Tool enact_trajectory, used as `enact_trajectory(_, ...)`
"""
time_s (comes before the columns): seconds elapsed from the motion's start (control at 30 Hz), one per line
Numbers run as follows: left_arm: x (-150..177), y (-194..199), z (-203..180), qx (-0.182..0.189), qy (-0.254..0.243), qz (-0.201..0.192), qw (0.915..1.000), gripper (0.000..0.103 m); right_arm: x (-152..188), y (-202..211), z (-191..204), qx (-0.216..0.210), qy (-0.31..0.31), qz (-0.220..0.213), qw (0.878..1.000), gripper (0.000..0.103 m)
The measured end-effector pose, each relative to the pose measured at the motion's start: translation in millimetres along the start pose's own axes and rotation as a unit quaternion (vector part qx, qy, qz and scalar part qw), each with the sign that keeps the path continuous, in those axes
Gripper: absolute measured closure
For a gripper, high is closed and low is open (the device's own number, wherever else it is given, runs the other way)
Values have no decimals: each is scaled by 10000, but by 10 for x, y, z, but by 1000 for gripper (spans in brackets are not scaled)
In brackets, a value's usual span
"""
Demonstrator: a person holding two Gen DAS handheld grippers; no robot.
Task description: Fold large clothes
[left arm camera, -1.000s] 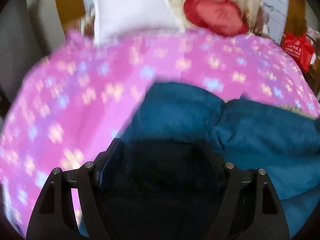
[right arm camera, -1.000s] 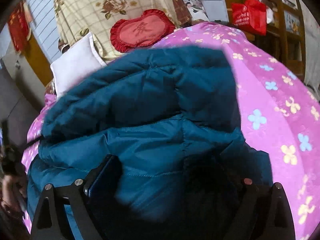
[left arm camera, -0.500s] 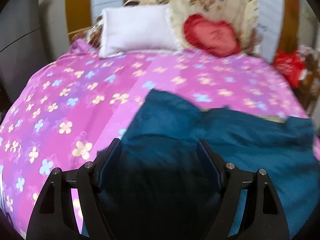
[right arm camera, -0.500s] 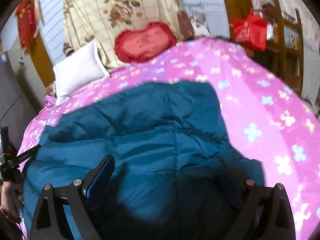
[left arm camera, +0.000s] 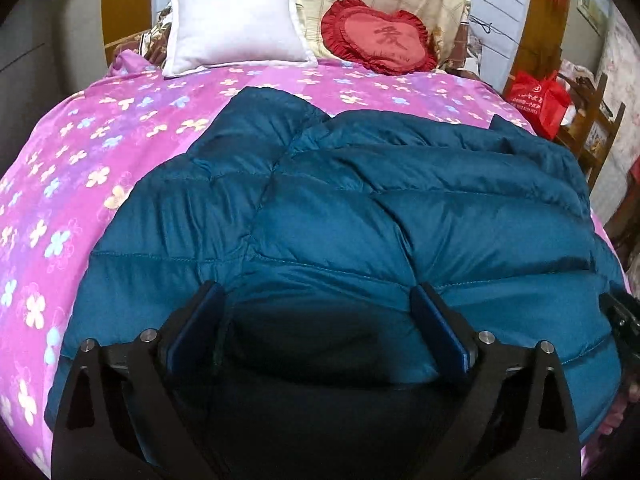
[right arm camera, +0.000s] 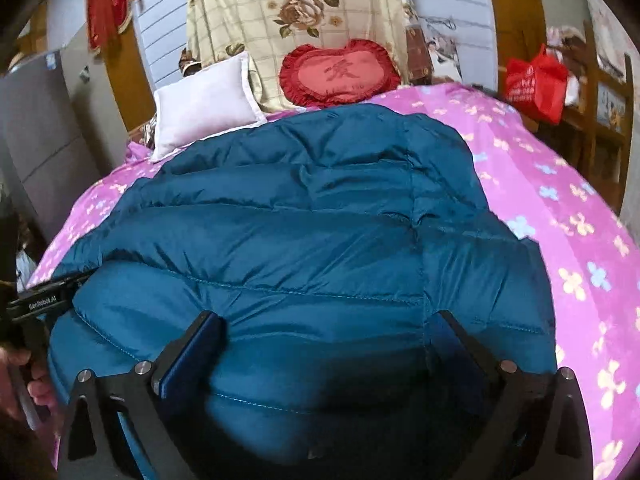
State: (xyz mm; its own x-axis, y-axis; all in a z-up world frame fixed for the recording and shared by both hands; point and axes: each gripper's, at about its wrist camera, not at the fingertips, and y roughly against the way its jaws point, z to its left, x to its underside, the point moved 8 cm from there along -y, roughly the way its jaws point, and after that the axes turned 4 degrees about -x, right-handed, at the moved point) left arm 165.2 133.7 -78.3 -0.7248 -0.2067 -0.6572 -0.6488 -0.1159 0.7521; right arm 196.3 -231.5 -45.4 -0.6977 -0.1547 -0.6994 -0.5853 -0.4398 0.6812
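A teal quilted down jacket (left arm camera: 360, 216) lies spread on the pink flowered bedspread (left arm camera: 80, 168); it also fills the right wrist view (right arm camera: 300, 220). My left gripper (left arm camera: 316, 320) is open, its fingers wide apart over the jacket's near edge, with puffy fabric bulging between them. My right gripper (right arm camera: 324, 340) is open too, fingers wide over the near edge further right. The left gripper's body shows at the left edge of the right wrist view (right arm camera: 44, 304). Whether the pads touch the fabric I cannot tell.
A white pillow (left arm camera: 236, 32) and a red heart cushion (left arm camera: 380, 40) lean at the head of the bed against a flowered cream cloth (right arm camera: 296, 12). A red bag (left arm camera: 538, 98) sits on wooden furniture (left arm camera: 588, 128) to the right. A grey cabinet (right arm camera: 36, 140) stands left.
The jacket has come down from being held up and now lies flat on the bed. Both grippers have lowered and steadied over its near edge.
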Motion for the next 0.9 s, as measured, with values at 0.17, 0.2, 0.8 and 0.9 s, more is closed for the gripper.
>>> enact_trajectory(0.17, 17, -3, 25, 89, 88, -57, 9999, 6, 29, -24, 23, -14, 116, 122, 9999, 0)
enact_trajectory(0.2, 19, -5, 25, 80, 91, -60, 9999, 6, 43, -19, 22, -5, 152, 119, 9998, 0)
enact_trajectory(0.8, -244, -103, 1174, 226, 635, 680, 9954, 7, 70, 6, 75, 120, 272, 16, 9996, 0)
enact_trajectory(0.9, -278, -343, 1135, 399, 467, 918, 9939, 6, 74, 8, 85, 124, 284, 3, 9995, 0)
